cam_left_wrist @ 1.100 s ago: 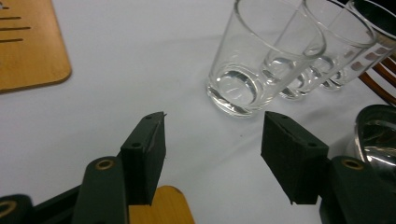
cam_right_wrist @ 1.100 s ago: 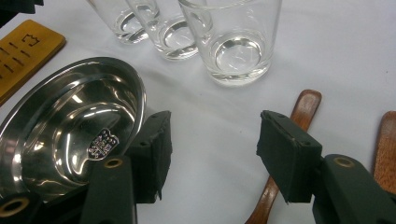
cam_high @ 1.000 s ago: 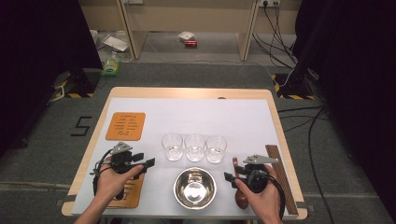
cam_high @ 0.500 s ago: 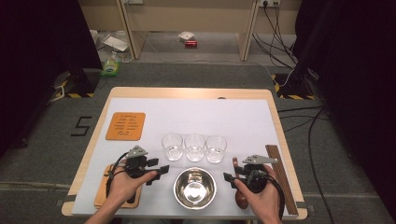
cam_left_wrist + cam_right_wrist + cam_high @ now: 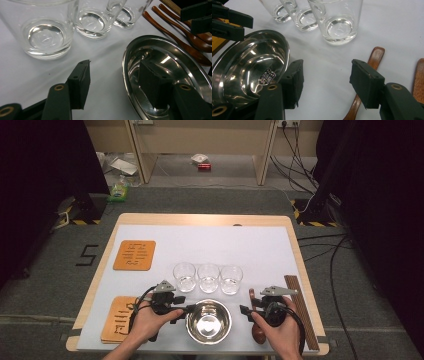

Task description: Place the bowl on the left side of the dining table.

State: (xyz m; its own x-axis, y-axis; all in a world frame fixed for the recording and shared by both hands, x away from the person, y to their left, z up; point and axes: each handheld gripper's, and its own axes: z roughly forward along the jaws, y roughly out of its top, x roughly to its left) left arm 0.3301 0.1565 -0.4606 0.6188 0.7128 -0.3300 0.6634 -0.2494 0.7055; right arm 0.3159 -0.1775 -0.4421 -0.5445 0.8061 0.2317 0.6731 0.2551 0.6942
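Note:
A shiny steel bowl (image 5: 208, 321) stands near the table's front edge, with three empty glasses (image 5: 208, 277) in a row just behind it. My left gripper (image 5: 182, 310) is at the bowl's left rim. In the left gripper view its jaws (image 5: 115, 75) straddle the rim of the bowl (image 5: 175, 57), one on the cloth outside and one inside. They have just been closing, and the pads stand clear of the rim. My right gripper (image 5: 245, 310) stays open by the bowl's right side. Its jaws (image 5: 325, 72) hover over white cloth next to a wooden spoon (image 5: 374, 57).
Two orange coasters lie at the left, one far (image 5: 134, 255) and one near (image 5: 118, 319). Wooden spoons (image 5: 257, 332) and dark wooden sticks (image 5: 300, 310) lie along the right edge. The white cloth (image 5: 225, 245) covers the table behind the glasses.
My left hand has moved right, from over the near orange coaster to the bowl's left rim. The right hand and gripper have kept still.

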